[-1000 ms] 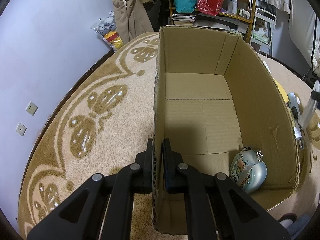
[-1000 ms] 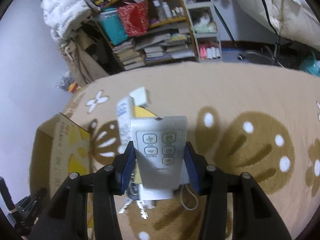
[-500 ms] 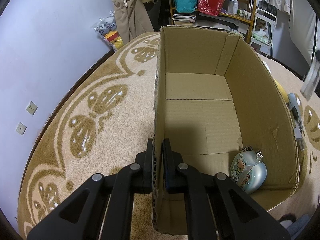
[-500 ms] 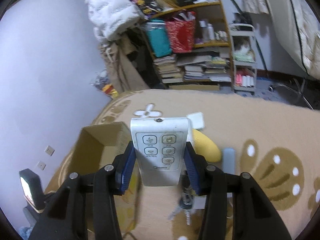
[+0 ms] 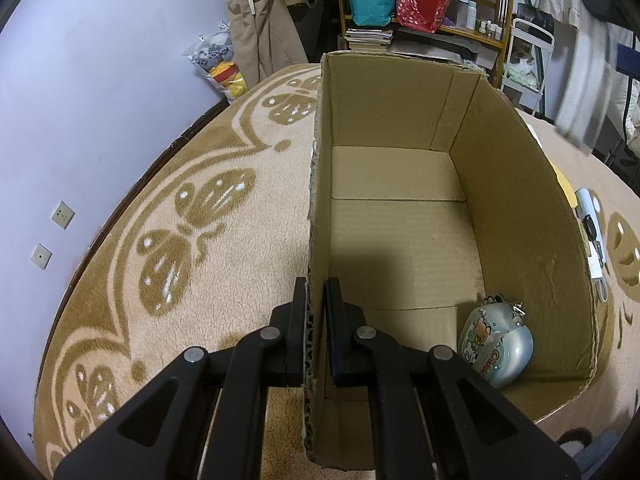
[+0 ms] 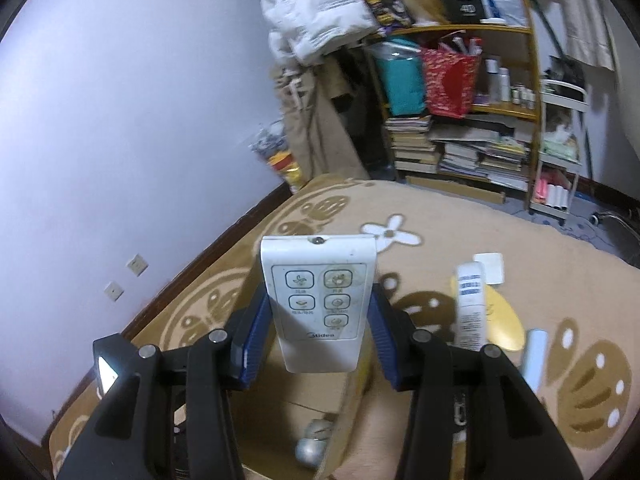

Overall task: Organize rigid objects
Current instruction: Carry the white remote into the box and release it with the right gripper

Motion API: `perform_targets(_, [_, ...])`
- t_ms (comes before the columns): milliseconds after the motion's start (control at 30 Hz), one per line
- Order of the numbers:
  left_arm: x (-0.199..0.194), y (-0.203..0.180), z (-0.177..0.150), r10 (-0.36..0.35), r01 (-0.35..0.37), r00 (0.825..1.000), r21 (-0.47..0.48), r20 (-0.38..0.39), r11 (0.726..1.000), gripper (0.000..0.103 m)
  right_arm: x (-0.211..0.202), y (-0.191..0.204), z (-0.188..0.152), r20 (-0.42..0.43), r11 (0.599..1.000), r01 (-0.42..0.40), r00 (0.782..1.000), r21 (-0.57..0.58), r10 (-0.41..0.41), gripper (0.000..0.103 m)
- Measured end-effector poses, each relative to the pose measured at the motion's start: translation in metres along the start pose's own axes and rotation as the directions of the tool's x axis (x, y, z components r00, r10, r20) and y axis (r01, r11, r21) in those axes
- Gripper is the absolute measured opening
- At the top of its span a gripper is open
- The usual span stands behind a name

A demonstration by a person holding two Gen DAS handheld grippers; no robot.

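An open cardboard box stands on the carpet. My left gripper is shut on its near left wall. A silver round tin with a cartoon print lies in the box's near right corner and also shows low in the right wrist view. My right gripper is shut on a white remote control and holds it in the air above the box's right wall. The remote appears as a blurred white shape at the upper right of the left wrist view.
A white tube, a yellow object, a white square and a pale blue bar lie on the carpet right of the box. Keys and a tube lie there too. A cluttered shelf stands behind.
My right gripper has carried the remote up and to the left, from over the carpet items to above the box's right wall. The left gripper and the box have not moved.
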State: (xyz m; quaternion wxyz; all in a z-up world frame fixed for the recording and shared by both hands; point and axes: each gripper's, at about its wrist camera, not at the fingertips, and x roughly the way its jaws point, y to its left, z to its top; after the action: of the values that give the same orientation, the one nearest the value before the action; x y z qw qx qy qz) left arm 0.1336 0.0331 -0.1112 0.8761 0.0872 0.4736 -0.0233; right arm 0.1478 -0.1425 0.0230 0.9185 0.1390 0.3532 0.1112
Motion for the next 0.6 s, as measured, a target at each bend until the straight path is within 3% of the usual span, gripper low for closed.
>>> perform_targets(300, [0.001,0.001,0.001,-0.004,0.004,1.000,-0.005,0.000,1.000,0.007,0.030,0.011,-0.016,-0.097,1.000,-0.015,0.995,-0.015,0.013,0.051])
perform_targets(600, [0.002,0.001,0.000,-0.002,0.002,1.000,-0.003,0.001,1.000,0.007,0.059,0.020,-0.040,-0.216,0.999,-0.013,0.976,-0.043,0.004,0.051])
